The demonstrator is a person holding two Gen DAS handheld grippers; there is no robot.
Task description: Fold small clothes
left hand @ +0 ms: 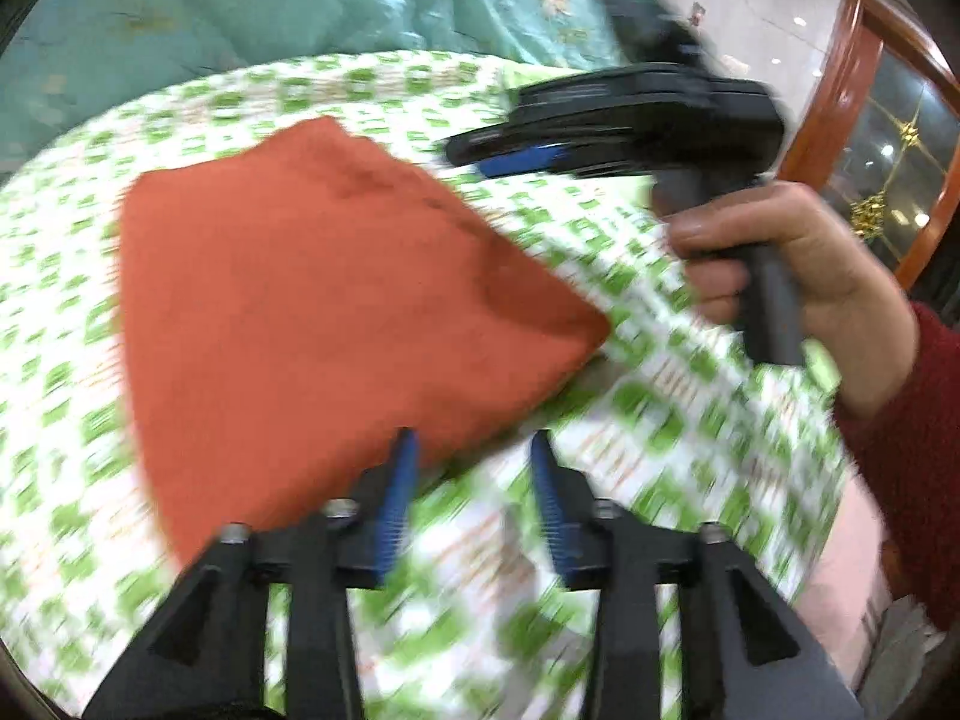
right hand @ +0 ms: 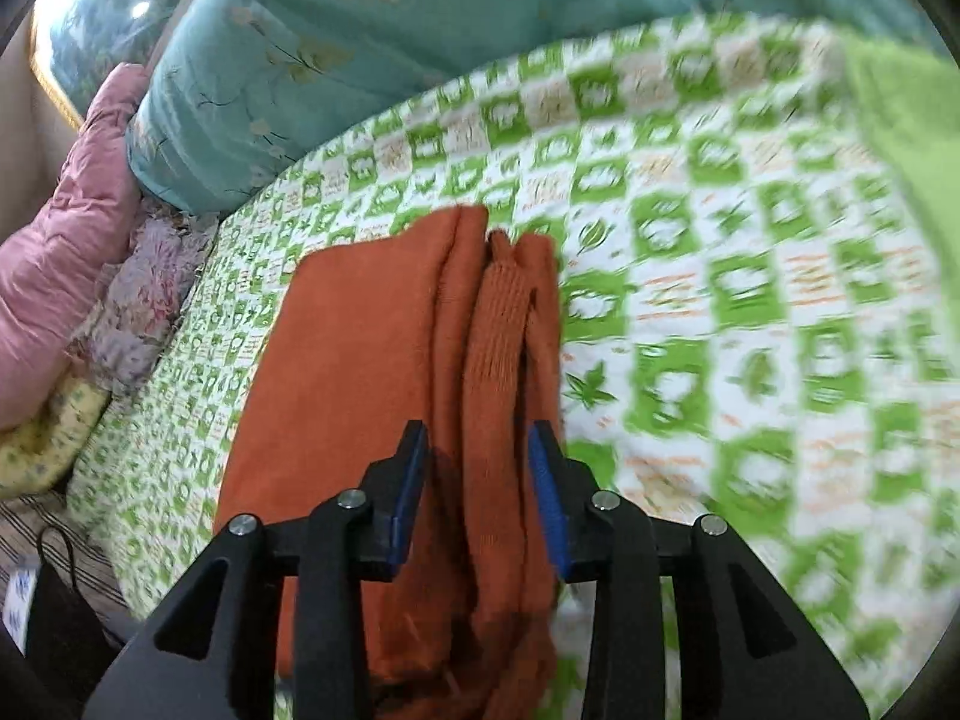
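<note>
A rust-orange knit garment (left hand: 312, 300) lies folded flat on the green-and-white checked bedsheet (left hand: 690, 420). My left gripper (left hand: 474, 450) stands open at its near edge; the left fingertip (left hand: 405, 456) overlaps the cloth, and mostly sheet shows between the jaws. In the right wrist view the garment (right hand: 360, 360) shows its stacked fold ridges running away from me. My right gripper (right hand: 480, 438) is open, with those ridges in the gap and the pads not pressing. In the left wrist view the right gripper (left hand: 480, 159) hovers over the garment's far right edge, held by a hand (left hand: 780, 258).
A teal flowered quilt (right hand: 312, 60) is bunched along the far side of the bed. Pink padded clothing (right hand: 66, 240) and a faded floral cloth (right hand: 144, 300) lie at the left. A plain green cloth (right hand: 900, 138) lies at the right. A wooden-framed door (left hand: 852, 78) stands beyond the bed.
</note>
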